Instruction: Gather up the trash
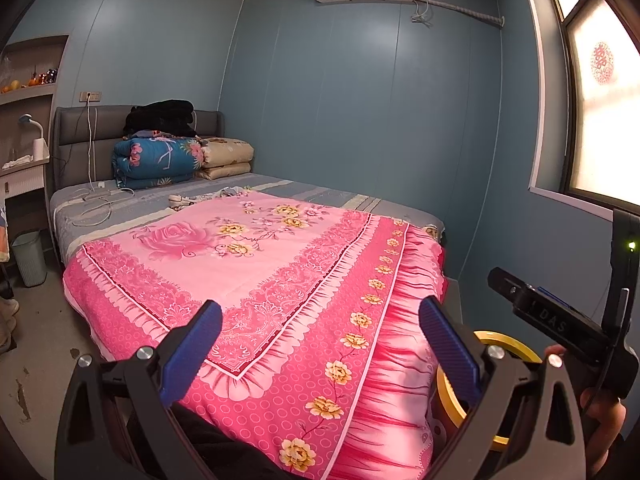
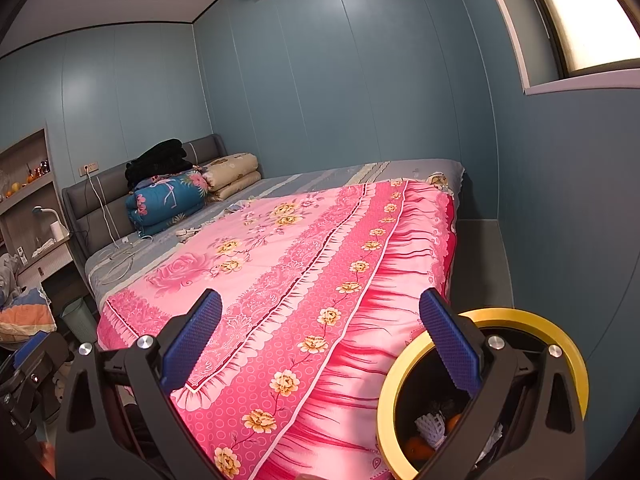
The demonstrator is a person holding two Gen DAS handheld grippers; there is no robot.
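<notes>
A: Where's the trash bin?
B: Yellow-rimmed bin (image 2: pixel 404 364) sits on the floor at the foot corner of the bed (image 2: pixel 132 258), tight against the hanging pink bedspread (image 2: pixel 304 280). Right wrist view looks down into it: white foam net (image 2: pixel 430 424) and orange bits (image 2: pixel 416 446) inside. Right-hand finger of the right claw (image 2: pixel 320 334) overlaps the rim in frame.
A: Claw state?
B: Both spread wide, nothing between the blue pads. Left claw (image 1: pixel 320 334) hangs over the bedspread's foot end.
A: Room to move?
B: Narrow floor strip (image 2: pixel 484 260) between the bed's side and the blue wall (image 2: pixel 568 216); the bin stands at its near end. Bedspread drapes over the foot and side edges, covering the bed's lower half. Window sill (image 2: pixel 580 82) juts out above that strip.
A: What does left wrist add?
B: Only a slice of the bin's rim (image 1: pixel 504 340) behind its finger, contents hidden. It shows the other handheld unit (image 1: pixel 560 320) and a hand (image 1: pixel 604 408) at far right, a pale waste basket (image 1: pixel 28 258) on the floor left of the bed, plus small clutter (image 1: pixel 200 198) and a cable (image 1: pixel 96 200) on the grey sheet. Folded quilts (image 1: pixel 160 160) stack at the headboard in both views.
</notes>
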